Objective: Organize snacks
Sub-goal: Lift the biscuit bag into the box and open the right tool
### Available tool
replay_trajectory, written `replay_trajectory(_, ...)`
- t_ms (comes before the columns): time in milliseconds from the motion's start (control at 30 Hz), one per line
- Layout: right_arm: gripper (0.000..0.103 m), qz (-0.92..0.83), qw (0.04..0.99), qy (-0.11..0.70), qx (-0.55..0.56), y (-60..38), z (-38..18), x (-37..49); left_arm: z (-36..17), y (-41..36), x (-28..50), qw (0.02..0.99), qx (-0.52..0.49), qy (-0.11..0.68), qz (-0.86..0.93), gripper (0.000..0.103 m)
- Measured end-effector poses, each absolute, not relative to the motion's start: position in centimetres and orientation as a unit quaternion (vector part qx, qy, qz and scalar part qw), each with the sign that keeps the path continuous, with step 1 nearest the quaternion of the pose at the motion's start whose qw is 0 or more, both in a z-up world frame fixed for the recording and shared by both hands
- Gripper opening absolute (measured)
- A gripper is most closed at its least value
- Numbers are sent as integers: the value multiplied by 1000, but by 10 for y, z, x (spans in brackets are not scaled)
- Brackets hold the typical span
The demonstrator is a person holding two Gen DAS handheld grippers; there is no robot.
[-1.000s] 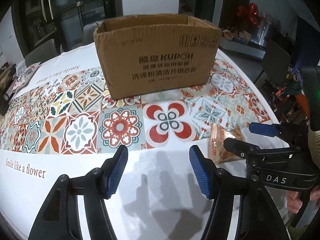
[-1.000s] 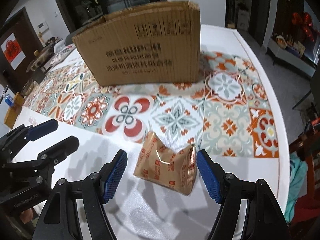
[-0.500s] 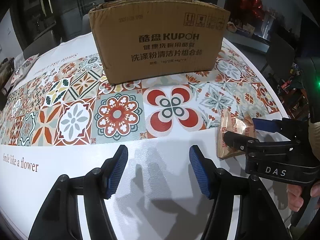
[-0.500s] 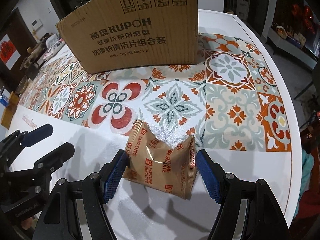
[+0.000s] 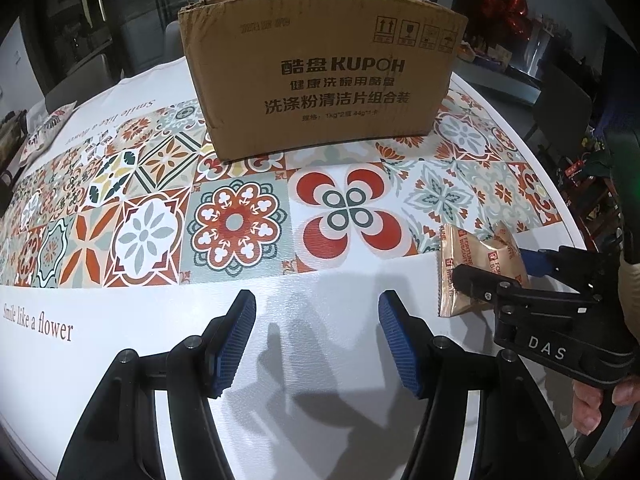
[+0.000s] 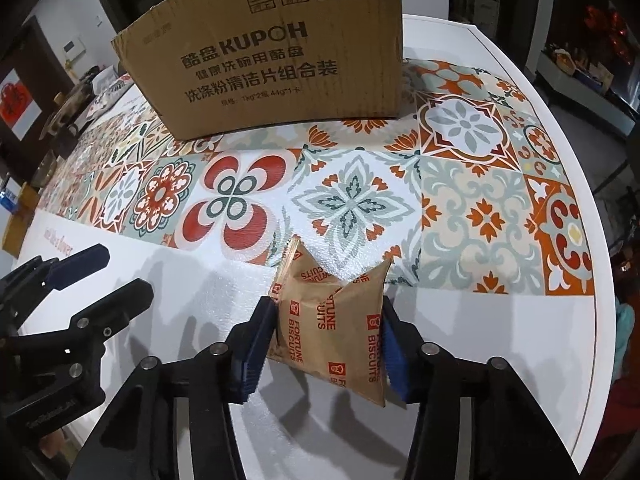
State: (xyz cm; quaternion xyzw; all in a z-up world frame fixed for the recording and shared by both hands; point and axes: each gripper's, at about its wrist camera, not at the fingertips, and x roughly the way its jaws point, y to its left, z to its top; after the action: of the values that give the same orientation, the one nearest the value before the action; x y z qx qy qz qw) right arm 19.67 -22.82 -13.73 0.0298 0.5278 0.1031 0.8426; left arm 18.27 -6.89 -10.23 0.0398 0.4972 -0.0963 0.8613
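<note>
A tan biscuit packet [image 6: 332, 320] with red "Fortune Biscuits" print lies on the white front strip of the tablecloth. My right gripper [image 6: 324, 340] has closed on the packet, both blue pads touching its sides. The packet [image 5: 476, 264] and the right gripper [image 5: 524, 280] also show at the right of the left wrist view. My left gripper [image 5: 318, 340] is open and empty over the white cloth. A brown cardboard box [image 5: 320, 68] marked KUPOH stands upright at the back of the table; it also shows in the right wrist view [image 6: 276, 52].
The table [image 6: 520, 340] wears a patterned tile cloth and curves to an edge at the right. A patterned cushion [image 5: 44, 132] lies at the far left. Chairs and dark furniture stand beyond the table.
Both grippers moved forward toward the box. The right gripper slid around the biscuit packet and closed its pads on it. The left gripper stayed open.
</note>
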Motion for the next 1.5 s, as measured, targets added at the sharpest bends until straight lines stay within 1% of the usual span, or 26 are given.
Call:
replay_trajectory(300, 49, 98, 849, 518, 36, -226, -125, 188, -91, -65, 181, 869, 33, 483, -98, 63)
replay_trajectory(700, 49, 93, 879, 466, 21, -217, -80, 180, -61, -57, 182, 887, 25, 452, -95, 63)
replay_trajectory(867, 49, 88, 894, 440, 13, -214, -59, 178, -43, -53, 184, 896, 22, 434, -94, 67)
replay_trajectory(1367, 49, 91, 922, 377, 17, -210, -6, 187, 12, -48, 195, 924, 31, 372, -88, 71)
replay_trajectory(1500, 49, 91, 927, 363, 19, -209, 7, 194, 26, -47, 201, 929, 35, 358, -86, 74)
